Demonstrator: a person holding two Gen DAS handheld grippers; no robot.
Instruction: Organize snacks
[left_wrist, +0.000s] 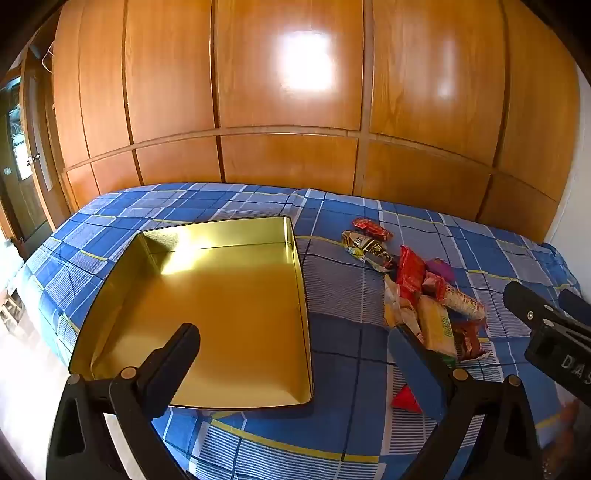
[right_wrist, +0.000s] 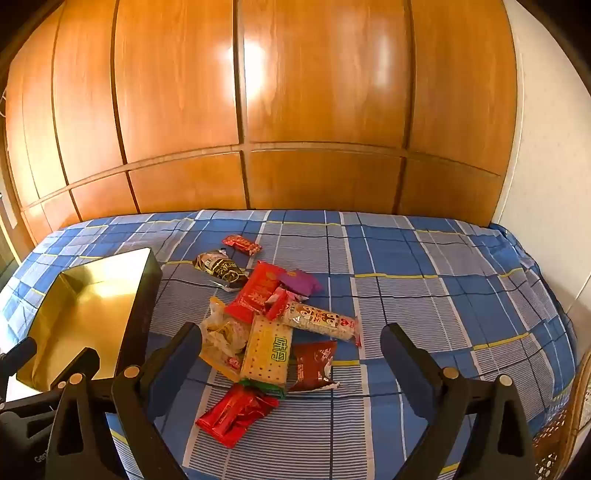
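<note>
Tongs on both hands gape empty: right tongs (right_wrist: 291, 347) hang directly over the snacks (right_wrist: 271, 325), left tongs (left_wrist: 295, 343) over the tin (left_wrist: 221, 295). Snacks lie heaped on the bed (right_wrist: 424, 295), beside the tin's right wall, long axis running away; roughly ten packets, though overlaps blur the count. One tin, empty.

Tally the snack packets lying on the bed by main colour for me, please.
Red packets: 4
Maroon packet: 1
Purple packet: 1
Black-and-gold packet: 1
Yellow cracker packet: 1
Pale biscuit tube: 1
Clear yellowish bag: 1
Total: 10
</note>
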